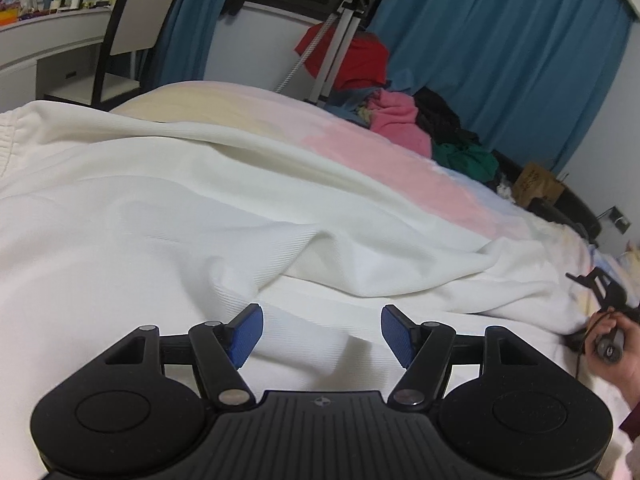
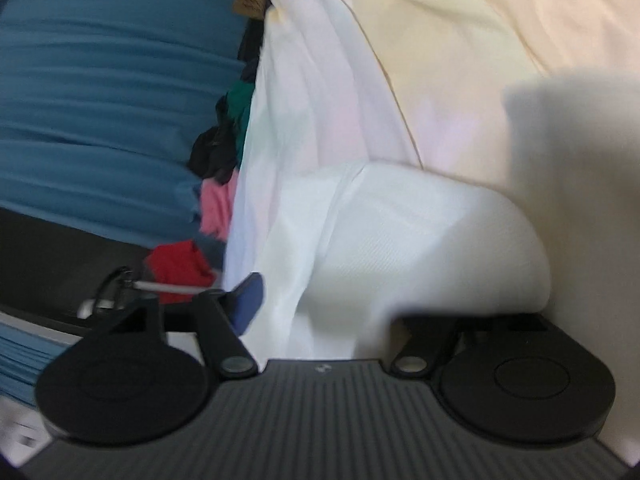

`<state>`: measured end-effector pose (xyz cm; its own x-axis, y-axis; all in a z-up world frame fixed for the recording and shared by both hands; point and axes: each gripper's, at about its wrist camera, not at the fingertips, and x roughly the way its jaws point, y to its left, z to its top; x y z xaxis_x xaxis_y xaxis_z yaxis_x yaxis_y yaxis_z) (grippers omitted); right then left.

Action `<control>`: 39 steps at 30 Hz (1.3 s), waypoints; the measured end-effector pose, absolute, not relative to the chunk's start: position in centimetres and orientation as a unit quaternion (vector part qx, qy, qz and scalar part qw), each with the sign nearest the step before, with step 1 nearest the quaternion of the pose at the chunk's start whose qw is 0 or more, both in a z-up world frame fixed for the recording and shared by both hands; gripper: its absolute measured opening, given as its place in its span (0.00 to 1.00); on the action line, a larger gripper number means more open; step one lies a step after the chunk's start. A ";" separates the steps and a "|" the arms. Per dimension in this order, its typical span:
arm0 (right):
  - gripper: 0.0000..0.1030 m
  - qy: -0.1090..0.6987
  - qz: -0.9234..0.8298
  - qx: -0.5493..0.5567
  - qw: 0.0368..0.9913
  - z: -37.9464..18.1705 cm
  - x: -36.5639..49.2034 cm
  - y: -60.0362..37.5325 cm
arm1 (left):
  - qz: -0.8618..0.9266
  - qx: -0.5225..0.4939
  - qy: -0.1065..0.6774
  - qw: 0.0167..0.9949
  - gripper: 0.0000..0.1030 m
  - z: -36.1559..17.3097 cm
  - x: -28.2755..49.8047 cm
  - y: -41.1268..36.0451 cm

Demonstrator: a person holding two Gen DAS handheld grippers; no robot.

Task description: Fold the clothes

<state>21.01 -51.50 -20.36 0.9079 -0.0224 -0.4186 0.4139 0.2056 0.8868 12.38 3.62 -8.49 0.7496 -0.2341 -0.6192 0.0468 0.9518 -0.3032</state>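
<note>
While the white garment (image 1: 168, 208) is lying rumpled across the bed (image 1: 380, 152), the left gripper (image 1: 322, 336) is hanging just over it with its 2 blue pads (image 1: 246, 336) spread apart and nothing between them, so it is released. A ridge of cloth is rising at 12 o'clock from it. At 1 o'clock a pile of clothes (image 1: 400, 120) is sitting at the far edge of the bed, before the blue curtain (image 1: 500, 60). At 3 o'clock a hand (image 1: 618, 360) is gripping a black handle. The right gripper (image 2: 320, 304) is standing with its jaws parted; a fold of the white garment (image 2: 420, 240) is draping over it and hiding 1 finger, and whether any pad is touching cloth I cannot tell.
</note>
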 end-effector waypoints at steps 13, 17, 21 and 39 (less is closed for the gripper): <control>0.18 0.169 -0.184 0.394 0.884 -17.3 22.0 -52.5 | -0.062 -0.054 0.334 0.939 0.69 -8.5 12.2 2.3; 0.21 0.202 -0.188 0.369 0.887 -17.4 21.3 -52.5 | -0.061 -0.047 0.326 0.942 0.70 -8.3 12.1 2.5; 0.58 0.217 -0.181 0.351 0.893 -15.9 19.4 -51.5 | -0.054 -0.029 0.314 0.947 0.71 -7.8 12.0 2.5; 0.75 0.217 -0.341 0.319 0.857 -7.5 -0.4 -45.3 | -0.056 -0.054 0.293 0.953 0.80 -5.0 7.4 3.6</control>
<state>-0.44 -45.29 -7.46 0.6736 -0.4452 -0.5900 0.7226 0.5643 0.3991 7.37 3.60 -5.02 0.8220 -0.1388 -0.5523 0.0758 0.9879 -0.1353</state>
